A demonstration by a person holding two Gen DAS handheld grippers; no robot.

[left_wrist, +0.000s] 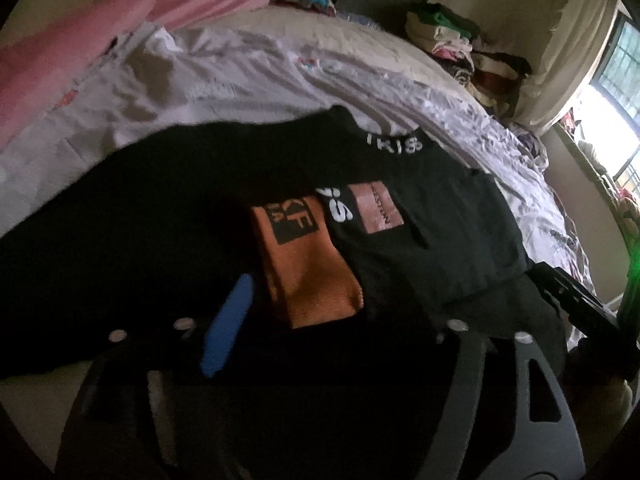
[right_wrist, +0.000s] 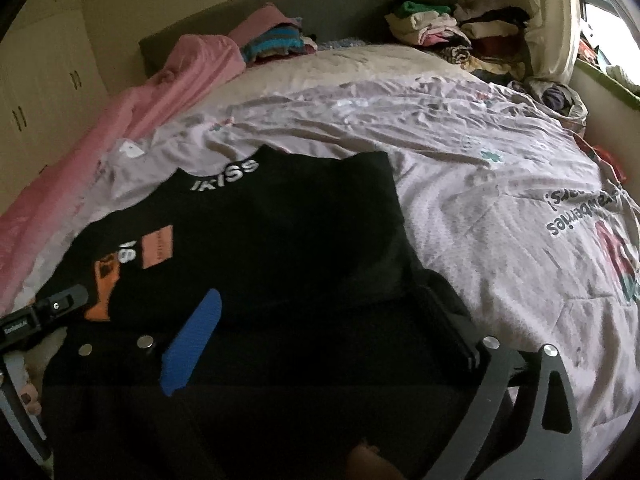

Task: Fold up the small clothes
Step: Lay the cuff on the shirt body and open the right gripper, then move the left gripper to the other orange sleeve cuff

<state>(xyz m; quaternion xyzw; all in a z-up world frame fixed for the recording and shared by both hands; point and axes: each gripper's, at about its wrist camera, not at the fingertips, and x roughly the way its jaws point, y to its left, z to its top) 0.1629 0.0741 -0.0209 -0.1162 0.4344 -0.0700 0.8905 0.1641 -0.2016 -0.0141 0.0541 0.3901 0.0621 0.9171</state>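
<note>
The black shirt, with white lettering and orange patches, lies flat on the rumpled pale bedsheet. Stacked clothes sit at one o'clock, a pink blanket at ten. Both the left gripper and the right gripper stand spread wide over the shirt's near hem, gripping nothing.
</note>
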